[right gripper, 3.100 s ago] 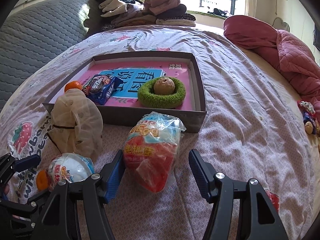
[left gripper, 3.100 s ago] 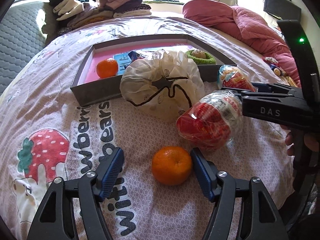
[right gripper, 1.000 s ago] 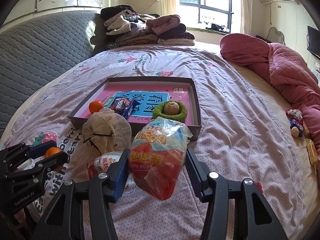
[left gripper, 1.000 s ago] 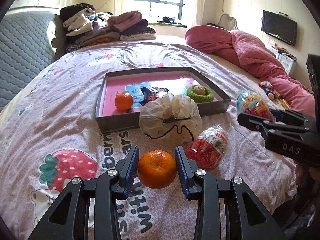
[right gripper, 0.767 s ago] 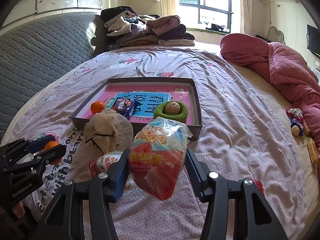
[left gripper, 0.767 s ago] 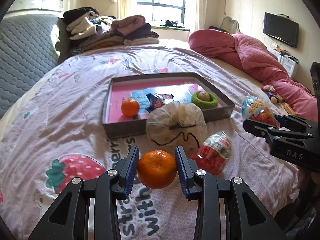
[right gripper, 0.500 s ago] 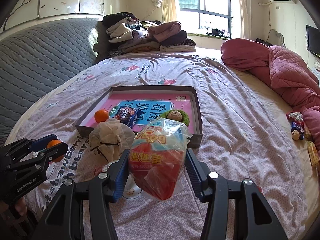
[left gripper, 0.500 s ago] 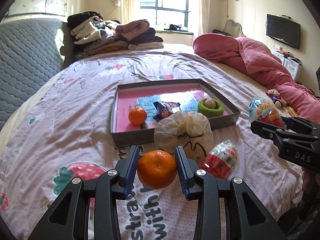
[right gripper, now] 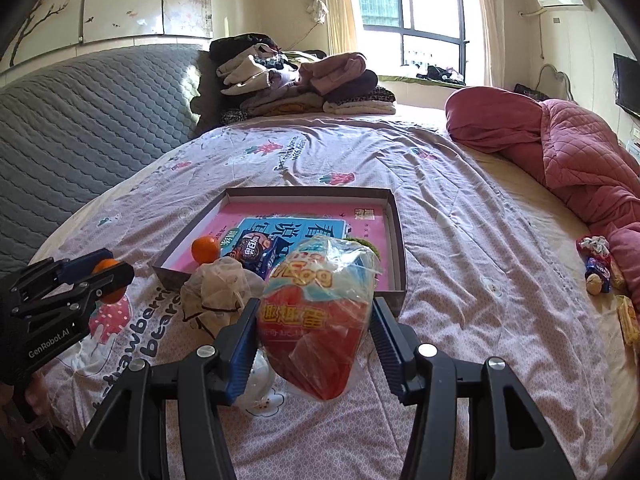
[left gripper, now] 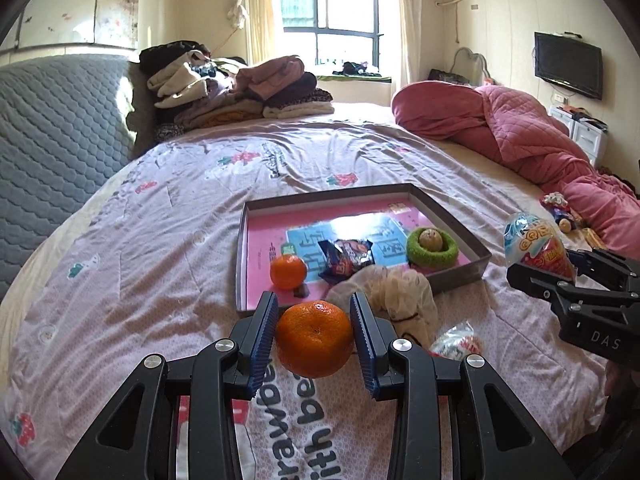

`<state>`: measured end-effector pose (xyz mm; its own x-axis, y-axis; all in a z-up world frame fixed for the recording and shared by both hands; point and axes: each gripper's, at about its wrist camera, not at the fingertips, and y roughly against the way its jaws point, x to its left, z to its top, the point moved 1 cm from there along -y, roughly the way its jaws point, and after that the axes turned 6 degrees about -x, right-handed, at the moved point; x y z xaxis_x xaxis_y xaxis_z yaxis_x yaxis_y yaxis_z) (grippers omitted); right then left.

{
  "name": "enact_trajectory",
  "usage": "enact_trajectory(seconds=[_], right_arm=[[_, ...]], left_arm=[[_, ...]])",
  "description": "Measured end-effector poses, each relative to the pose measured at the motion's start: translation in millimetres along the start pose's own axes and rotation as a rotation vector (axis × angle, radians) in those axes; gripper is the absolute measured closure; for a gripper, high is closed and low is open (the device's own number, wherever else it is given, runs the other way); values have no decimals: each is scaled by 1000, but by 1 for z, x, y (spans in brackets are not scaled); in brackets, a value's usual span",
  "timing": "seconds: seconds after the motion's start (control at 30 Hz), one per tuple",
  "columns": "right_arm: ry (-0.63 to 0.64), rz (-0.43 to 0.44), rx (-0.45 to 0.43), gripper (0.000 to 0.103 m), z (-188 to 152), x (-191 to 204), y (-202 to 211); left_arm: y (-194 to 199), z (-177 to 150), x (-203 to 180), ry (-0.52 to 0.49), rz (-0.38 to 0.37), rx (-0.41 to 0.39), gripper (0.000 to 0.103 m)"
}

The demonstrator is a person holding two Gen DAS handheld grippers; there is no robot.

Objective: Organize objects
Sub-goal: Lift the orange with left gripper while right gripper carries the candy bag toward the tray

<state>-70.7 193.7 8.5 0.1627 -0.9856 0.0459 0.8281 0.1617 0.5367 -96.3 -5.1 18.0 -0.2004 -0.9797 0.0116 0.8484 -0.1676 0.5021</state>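
My left gripper is shut on an orange tangerine and holds it above the bedsheet, in front of the grey tray. My right gripper is shut on a red and blue egg-shaped snack pack, lifted above the bed near the tray's front right corner. The tray holds a second tangerine, a dark cookie pack and a green ring with a ball. A white mesh pouch and another wrapped egg snack lie in front of the tray.
Folded clothes are stacked at the head of the bed. A pink quilt lies along the right side, with small toys and snacks beside it. A grey padded headboard is on the left.
Both grippers have risen higher above the bed with their objects held. The tray and loose items now look farther below.
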Motion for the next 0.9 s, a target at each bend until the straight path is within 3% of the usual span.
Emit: enact_trajectory(seconds=[0.53,0.9], right_arm=[[43,-1,-32,49,27,11,-23],[65,-3,-57,49,45,15,-35]], left_arm=[[-19,27,9,37,10,6,65],[-34,48,12,7,20,-9,65]])
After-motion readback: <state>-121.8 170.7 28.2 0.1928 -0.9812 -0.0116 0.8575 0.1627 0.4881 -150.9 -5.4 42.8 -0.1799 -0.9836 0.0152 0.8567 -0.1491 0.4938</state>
